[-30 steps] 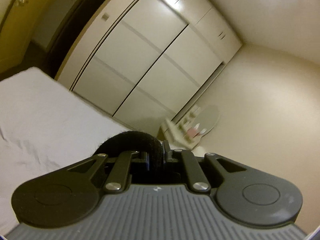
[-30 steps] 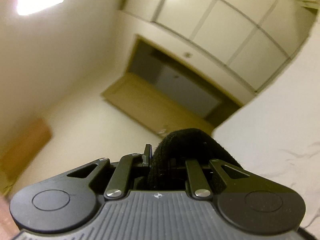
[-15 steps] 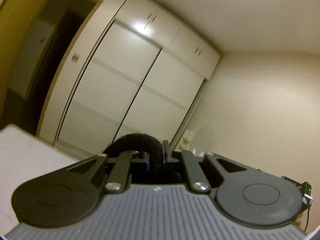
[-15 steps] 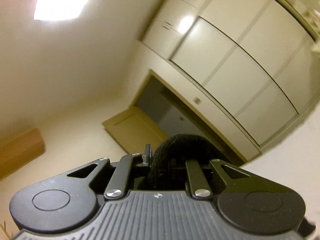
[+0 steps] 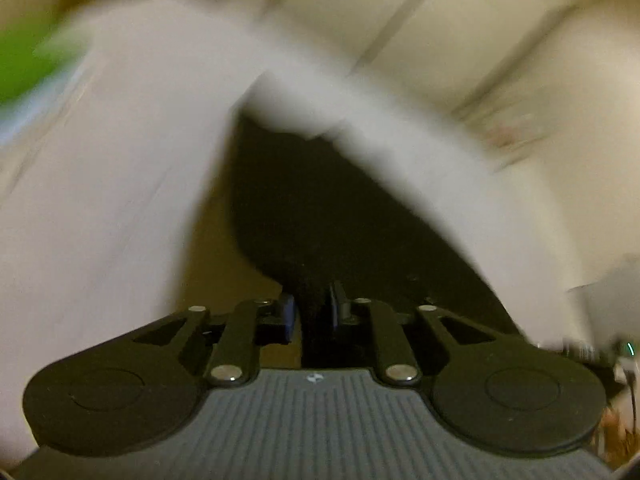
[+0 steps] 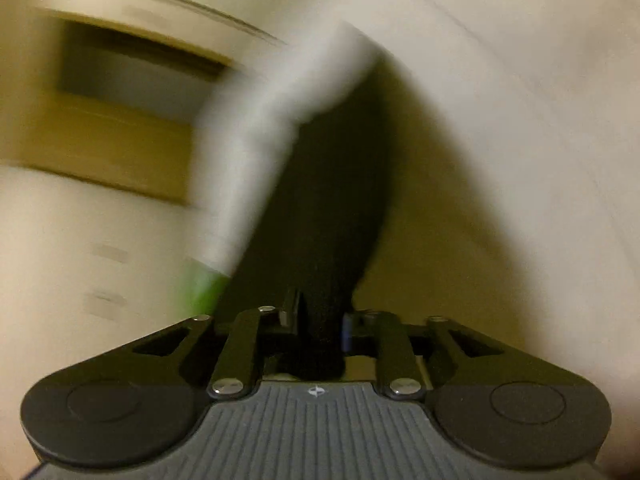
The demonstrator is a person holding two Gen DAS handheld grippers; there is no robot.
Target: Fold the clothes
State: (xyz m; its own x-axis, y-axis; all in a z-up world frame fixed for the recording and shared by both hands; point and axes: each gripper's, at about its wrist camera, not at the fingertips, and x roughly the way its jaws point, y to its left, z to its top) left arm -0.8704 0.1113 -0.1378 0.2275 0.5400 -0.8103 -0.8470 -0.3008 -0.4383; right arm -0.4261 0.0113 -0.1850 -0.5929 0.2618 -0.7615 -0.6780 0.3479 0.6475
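Observation:
Both views are heavily motion-blurred. In the left wrist view, my left gripper (image 5: 311,312) is shut on a black garment (image 5: 320,208), which stretches away from the fingers as a long dark sheet. My right gripper (image 6: 320,320) in the right wrist view is likewise shut on the black garment (image 6: 332,200), which rises from the fingers as a tall dark flap. A blurred white band (image 6: 260,140) runs beside the flap. I cannot tell whether it is cloth or bedding.
A white bed sheet (image 5: 120,160) fills the left of the left wrist view, with a green smear (image 5: 24,60) at its far edge. Cream wardrobe doors (image 5: 440,20) stand behind. The right wrist view shows a dark doorway (image 6: 132,76) at the left and a small green patch (image 6: 204,288).
Both grippers have swung fast from pointing up at the wardrobe and ceiling toward the bed. The black garment, bunched at the fingers before, now streams out long ahead of them.

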